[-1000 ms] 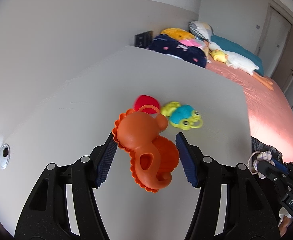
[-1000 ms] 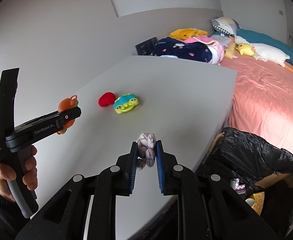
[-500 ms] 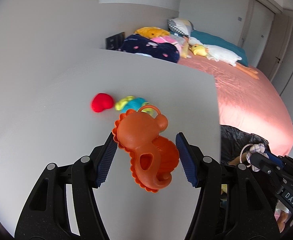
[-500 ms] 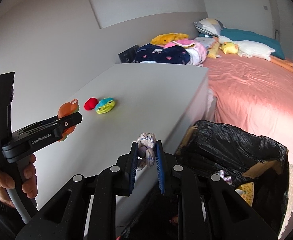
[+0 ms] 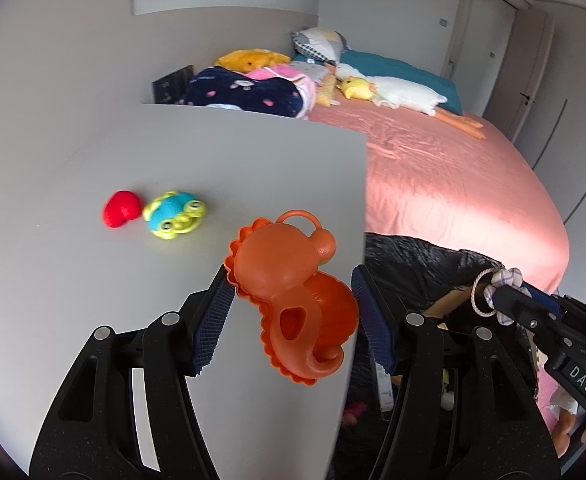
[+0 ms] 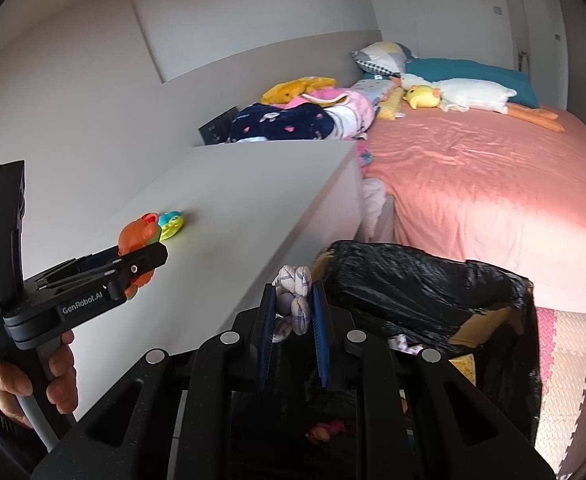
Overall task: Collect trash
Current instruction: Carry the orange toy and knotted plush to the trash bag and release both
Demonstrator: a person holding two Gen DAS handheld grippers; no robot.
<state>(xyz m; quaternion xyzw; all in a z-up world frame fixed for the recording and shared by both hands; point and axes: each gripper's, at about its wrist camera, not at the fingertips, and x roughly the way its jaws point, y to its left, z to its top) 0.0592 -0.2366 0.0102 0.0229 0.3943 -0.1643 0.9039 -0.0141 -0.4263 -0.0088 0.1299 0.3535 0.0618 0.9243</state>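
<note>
Bedroom table (image 5: 93,280) | left gripper (image 5: 291,312) jaws clamp orange toy (image 5: 293,292) | right gripper (image 6: 293,316) jaws pinch cloth knot (image 6: 293,300) (over bin bag (image 6: 433,280))

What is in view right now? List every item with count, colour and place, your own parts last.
orange toy: 1, orange, held between the left gripper's fingers above the table's edge
cloth knot toy: 1, white with blue stripes, clamped in the right gripper
red toy: 1, red, on the table
frog toy: 1, blue and yellow-green, on the table beside the red toy
table: 1, grey, at left
trash bag: 1, black, on the floor beside the table, with items inside
bed: 1, pink sheet, behind the bag
goose plush: 1, white with yellow head, on the bed
left gripper: 1, black with blue pads
right gripper: 1, black with blue pads
</note>
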